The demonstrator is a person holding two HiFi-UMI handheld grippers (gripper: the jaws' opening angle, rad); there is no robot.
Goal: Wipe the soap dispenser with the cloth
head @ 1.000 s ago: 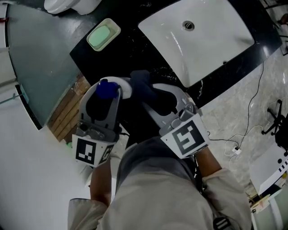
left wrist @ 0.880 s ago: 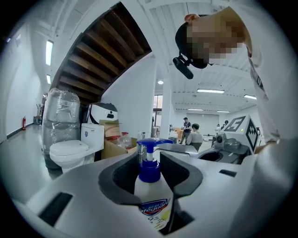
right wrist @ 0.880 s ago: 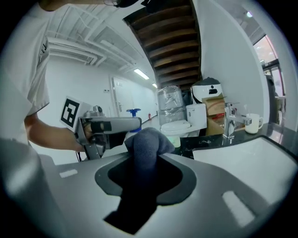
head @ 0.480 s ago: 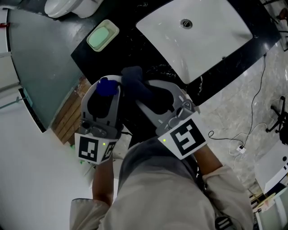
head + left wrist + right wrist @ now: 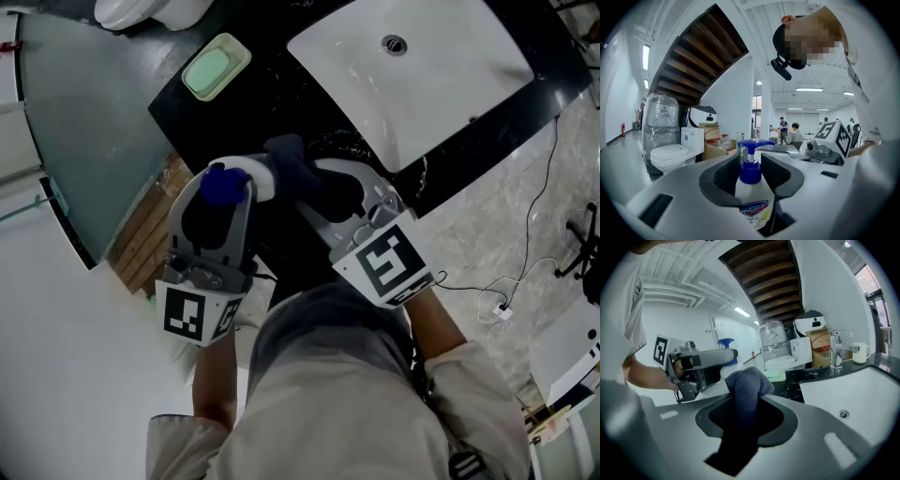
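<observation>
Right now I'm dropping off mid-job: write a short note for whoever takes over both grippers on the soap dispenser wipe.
Left gripper: fingers shut on the soap dispenser, upright with the pump on top, at the black counter's front edge.
Right gripper: fingers shut on the bunched dark cloth, its free end at the dispenser's side; contact not certain.
Done: both things gripped and brought together.
Left: rub the cloth round body and pump; how much is already wiped doesn't show.

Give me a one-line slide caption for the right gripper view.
Right gripper shut on a dark cloth, bunched end beside the soap dispenser held in the left gripper.
</observation>
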